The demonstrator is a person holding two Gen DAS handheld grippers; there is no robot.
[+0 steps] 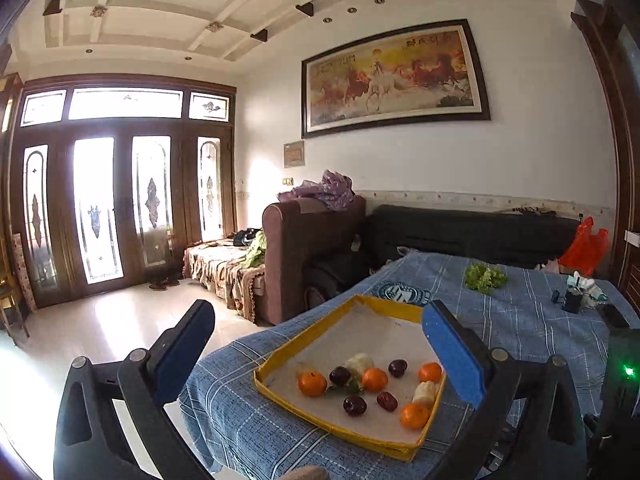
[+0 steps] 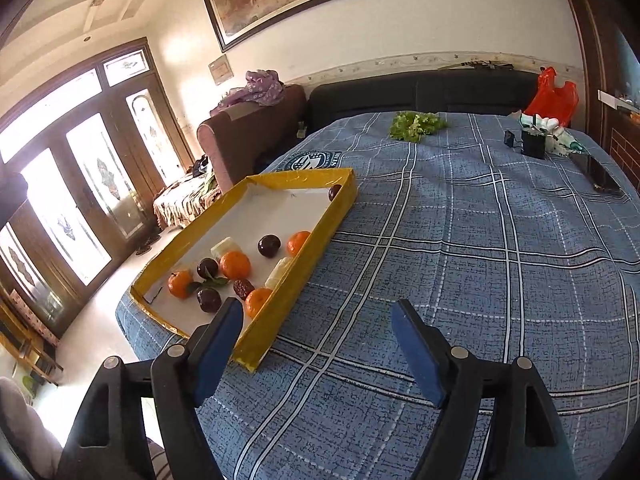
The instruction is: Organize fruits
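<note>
Left wrist view
- Left gripper [image 1: 320,354]: black frame, 2 blue-padded fingers [image 1: 452,354] spread wide, grasping nothing; raised above the tray.
- Tray: shallow yellow-rimmed cardboard tray [image 1: 276,354] with pale floor, on the blue plaid bedspread [image 1: 516,320] near its corner.
- Fruit in tray: 4 orange tangerines [image 1: 312,383], 3 dark round plums [image 1: 354,405], 1 wrinkled red date [image 1: 387,401], 2 pale peeled banana pieces [image 1: 360,363], all loose at the near end.
- Beyond: bunch of green leafy lettuce [image 1: 484,277] far up the bedspread; brown sofa [image 1: 304,248]; framed horse painting [image 1: 394,78].

Right wrist view
- Right gripper [image 2: 318,344]: blue pads parted, empty, over bare bedspread just right of the tray's near corner [image 2: 256,360].
- Tray contents: same cluster near the front; 1 more plum [image 2: 334,192] alone in the far right corner.
- Far side: lettuce [image 2: 416,124], red plastic bag [image 2: 554,94], small black box [image 2: 533,143].
</note>
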